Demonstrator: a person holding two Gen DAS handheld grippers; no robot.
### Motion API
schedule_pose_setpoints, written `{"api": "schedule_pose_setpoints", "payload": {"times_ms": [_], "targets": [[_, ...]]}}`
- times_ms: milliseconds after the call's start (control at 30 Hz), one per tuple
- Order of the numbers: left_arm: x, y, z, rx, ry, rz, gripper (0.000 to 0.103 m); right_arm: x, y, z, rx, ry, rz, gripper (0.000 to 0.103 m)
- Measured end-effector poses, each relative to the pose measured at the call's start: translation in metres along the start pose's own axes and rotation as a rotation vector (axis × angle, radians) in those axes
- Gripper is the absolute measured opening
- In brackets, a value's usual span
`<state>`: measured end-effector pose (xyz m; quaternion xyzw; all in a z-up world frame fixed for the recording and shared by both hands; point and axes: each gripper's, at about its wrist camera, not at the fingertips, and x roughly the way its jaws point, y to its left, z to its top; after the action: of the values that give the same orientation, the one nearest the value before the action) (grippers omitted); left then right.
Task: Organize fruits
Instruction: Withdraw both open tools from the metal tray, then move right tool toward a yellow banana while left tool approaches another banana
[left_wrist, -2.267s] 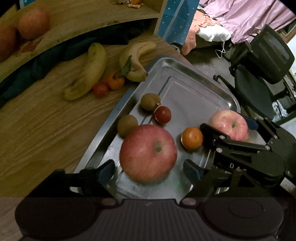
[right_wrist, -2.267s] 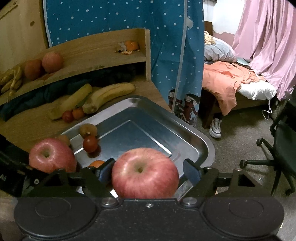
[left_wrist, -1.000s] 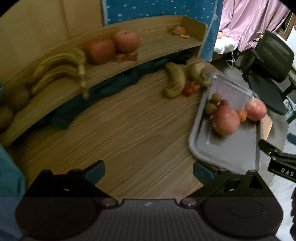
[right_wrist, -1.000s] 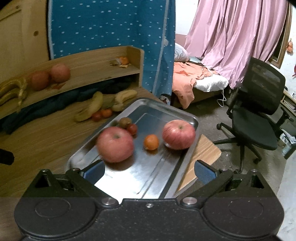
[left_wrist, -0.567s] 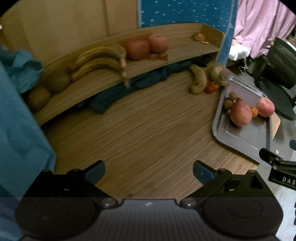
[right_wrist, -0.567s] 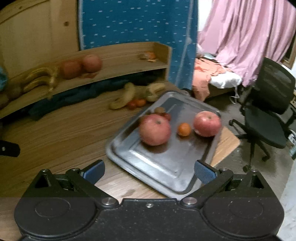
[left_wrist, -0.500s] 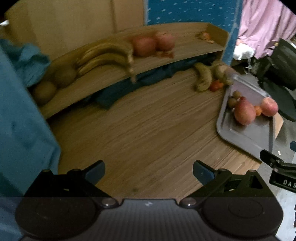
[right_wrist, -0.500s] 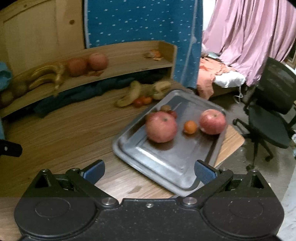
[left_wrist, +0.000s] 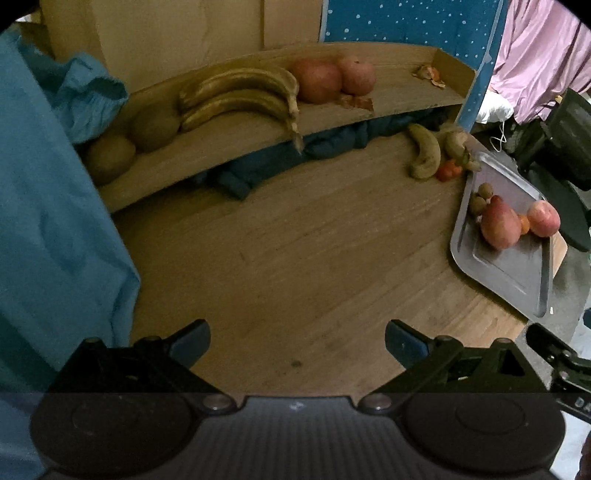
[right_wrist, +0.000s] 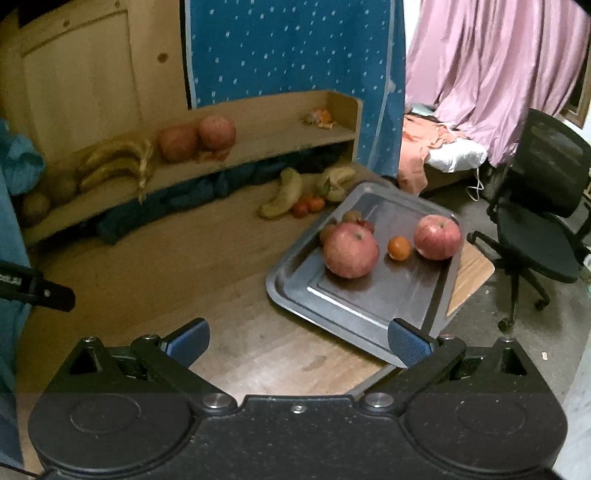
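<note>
A metal tray (right_wrist: 369, 317) (left_wrist: 517, 280) lies at the table's right end, holding a large red apple (right_wrist: 351, 249) (left_wrist: 499, 226), a second apple (right_wrist: 437, 236) (left_wrist: 543, 218), a small orange (right_wrist: 399, 248), kiwis (left_wrist: 480, 197) and a tomato. Loose bananas (right_wrist: 282, 192) (left_wrist: 424, 155) and small tomatoes (right_wrist: 308, 205) rest on the table beyond the tray. My right gripper (right_wrist: 297, 341) hovers open before the tray's near corner, holding nothing. My left gripper (left_wrist: 297, 338) hangs open and empty over bare wood, well left of the tray.
A wooden shelf (left_wrist: 258, 129) at the back carries bananas (left_wrist: 240, 96), two apples (left_wrist: 332, 75), kiwis (left_wrist: 153, 125) and peel scraps (left_wrist: 428, 74). Dark cloth (left_wrist: 295, 158) is stuffed under it. Teal fabric (left_wrist: 48, 221) fills the left. An office chair (right_wrist: 543, 206) stands right of the table.
Both grippers let go of their apples on the tray and pulled back and up. The left one swung left over the bare table; the tray now sits far from both.
</note>
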<state>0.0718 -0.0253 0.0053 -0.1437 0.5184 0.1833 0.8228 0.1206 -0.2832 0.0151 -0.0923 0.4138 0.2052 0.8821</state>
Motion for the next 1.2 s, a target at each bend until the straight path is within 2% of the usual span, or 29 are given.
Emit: {"api": "schedule_pose_setpoints", "payload": {"times_ms": [167, 467, 733, 833, 1000, 1067, 1200], "targets": [[0.004, 0.014, 0.015, 0.015, -0.028, -0.031, 0.103, -0.005, 0.016, 0.001, 0.006, -0.009, -0.028, 0.102], [0.029, 0.022, 0.021, 0.031, 0.026, -0.092, 0.103, -0.003, 0.024, -0.002, 0.023, 0.036, -0.077, 0.102], [0.048, 0.016, 0.026, 0.032, 0.063, -0.112, 0.103, 0.012, 0.017, 0.002, 0.032, 0.075, -0.097, 0.102], [0.056, 0.009, 0.032, 0.029, 0.075, -0.115, 0.103, 0.019, 0.012, 0.007, 0.021, 0.071, -0.087, 0.102], [0.074, -0.01, 0.05, 0.016, 0.087, -0.114, 0.103, 0.037, 0.001, 0.022, -0.074, -0.011, -0.043, 0.102], [0.082, -0.022, 0.062, 0.017, 0.084, -0.108, 0.103, 0.053, -0.007, 0.032, -0.132, -0.034, -0.022, 0.102], [0.099, -0.052, 0.091, 0.027, 0.078, -0.094, 0.103, 0.094, -0.032, 0.055, -0.212, -0.025, 0.03, 0.102]]}}
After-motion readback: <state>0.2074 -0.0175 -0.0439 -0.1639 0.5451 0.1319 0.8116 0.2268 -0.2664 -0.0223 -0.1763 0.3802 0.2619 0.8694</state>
